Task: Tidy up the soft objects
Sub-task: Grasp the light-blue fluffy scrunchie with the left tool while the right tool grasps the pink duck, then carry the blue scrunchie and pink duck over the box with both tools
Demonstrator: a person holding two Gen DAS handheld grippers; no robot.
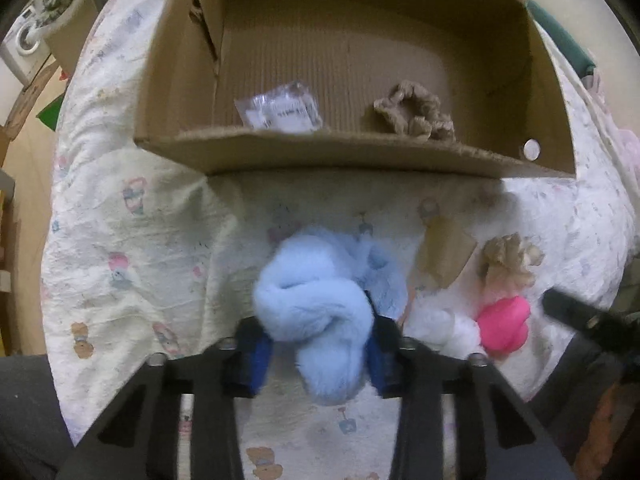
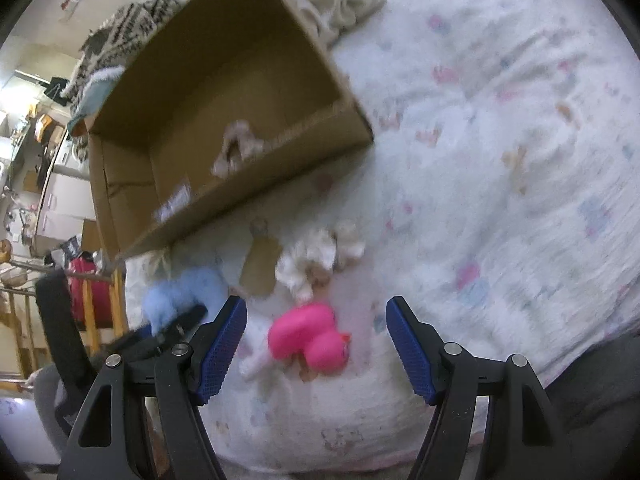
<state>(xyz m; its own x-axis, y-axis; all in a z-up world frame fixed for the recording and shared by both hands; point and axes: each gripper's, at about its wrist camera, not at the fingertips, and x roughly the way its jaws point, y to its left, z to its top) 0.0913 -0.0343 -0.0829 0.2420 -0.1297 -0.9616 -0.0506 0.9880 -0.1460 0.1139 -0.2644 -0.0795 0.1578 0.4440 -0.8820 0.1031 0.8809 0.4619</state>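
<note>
Gripping the fluffy blue scrunchie [image 1: 316, 312] on the bed [image 1: 132, 240] near its front edge, the left tool [image 1: 320, 352] must next lift it into the cardboard box [image 1: 360, 156] beyond. From the right wrist, the right tool [image 2: 316, 344] hangs spread and empty over the pink rubber duck [image 2: 310, 340], probably next.

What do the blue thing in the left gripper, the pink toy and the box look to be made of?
Blue thing: fluffy plush or faux fur, matte, fuzzy edges. Pink toy: smooth rubber or soft plastic, probably, with an even sheen. Box: plain brown corrugated cardboard, ribbed floor.
</note>
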